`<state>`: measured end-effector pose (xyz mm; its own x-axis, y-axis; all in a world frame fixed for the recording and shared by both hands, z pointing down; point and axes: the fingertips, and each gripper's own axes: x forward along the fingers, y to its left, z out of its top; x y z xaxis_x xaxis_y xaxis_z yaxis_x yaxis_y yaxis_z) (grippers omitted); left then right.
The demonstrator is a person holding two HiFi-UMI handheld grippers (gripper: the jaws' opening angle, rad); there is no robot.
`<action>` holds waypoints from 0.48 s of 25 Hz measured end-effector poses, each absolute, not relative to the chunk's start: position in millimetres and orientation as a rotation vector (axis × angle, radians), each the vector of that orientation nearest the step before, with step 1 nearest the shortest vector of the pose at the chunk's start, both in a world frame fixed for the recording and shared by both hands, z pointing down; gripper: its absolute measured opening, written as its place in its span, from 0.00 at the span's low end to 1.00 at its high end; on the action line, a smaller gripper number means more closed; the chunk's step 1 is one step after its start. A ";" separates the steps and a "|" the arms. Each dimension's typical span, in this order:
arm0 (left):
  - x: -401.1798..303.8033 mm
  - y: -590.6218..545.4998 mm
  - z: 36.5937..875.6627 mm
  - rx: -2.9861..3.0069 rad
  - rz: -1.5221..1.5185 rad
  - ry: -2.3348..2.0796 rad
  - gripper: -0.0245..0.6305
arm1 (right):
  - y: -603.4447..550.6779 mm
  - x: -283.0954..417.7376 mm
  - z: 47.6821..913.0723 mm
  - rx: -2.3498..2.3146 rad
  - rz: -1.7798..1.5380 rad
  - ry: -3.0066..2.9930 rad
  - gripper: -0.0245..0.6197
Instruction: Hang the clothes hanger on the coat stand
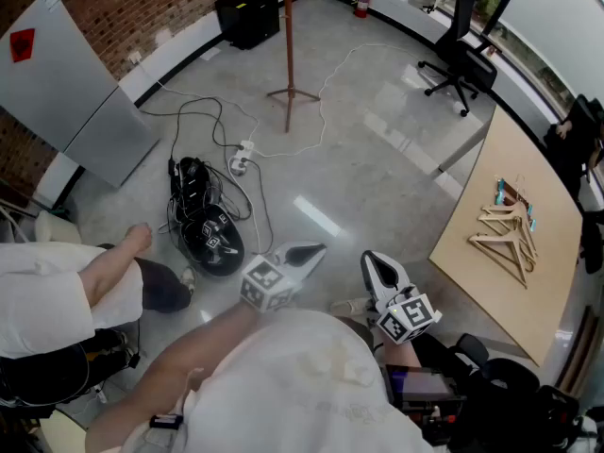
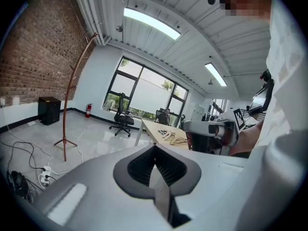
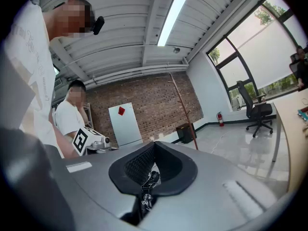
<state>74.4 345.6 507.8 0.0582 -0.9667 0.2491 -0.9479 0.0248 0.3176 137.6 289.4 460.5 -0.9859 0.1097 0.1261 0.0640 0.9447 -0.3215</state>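
Clothes hangers (image 1: 505, 234) are lying in a loose pile on the wooden table (image 1: 514, 154) at right, well apart from both grippers. Coat stand (image 1: 289, 45) is standing upright across the floor (black box (image 1: 247, 12) just behind it). Left gripper (image 1: 307, 251) is showing jaws pressed together, empty. Right gripper (image 1: 376, 264) is likewise closed on nothing.

On the wooden table (image 1: 477, 281), a pile of wooden hangers (image 1: 502, 234), perhaps blue clips (image 1: 500, 194) just beside. On the grey floor (image 1: 377, 168): coat stand (image 1: 289, 45), black box (image 1: 247, 15), office chair (image 1: 456, 64), fire extinguisher (image 1: 362, 0), power strip (image 1: 242, 159), tangled black cables (image 1: 203, 225).
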 end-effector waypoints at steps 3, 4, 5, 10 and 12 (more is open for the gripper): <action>79.6 349.8 507.0 1.942 -0.071 -1.907 0.04 | 292.6 142.2 457.4 -0.129 0.476 -2.963 0.06; 80.7 351.3 506.6 1.941 -0.072 -1.904 0.04 | 294.1 142.7 454.9 -0.128 0.468 -2.969 0.06; 81.4 352.8 506.3 1.941 -0.071 -1.902 0.04 | 295.8 142.7 452.3 -0.126 0.454 -2.975 0.06; 91.1 353.5 505.3 1.970 -0.062 -1.882 0.04 | 298.5 151.4 452.0 -0.077 0.418 -2.987 0.06; 94.6 352.3 503.0 1.987 -0.056 -1.878 0.04 | 296.0 155.1 454.7 -0.057 0.428 -2.988 0.06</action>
<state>94.6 352.3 503.0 0.0942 -0.9654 0.2433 -0.9492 -0.0134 0.3145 155.1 296.0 454.7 -0.9918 0.0545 0.1158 0.0198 0.9592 -0.2820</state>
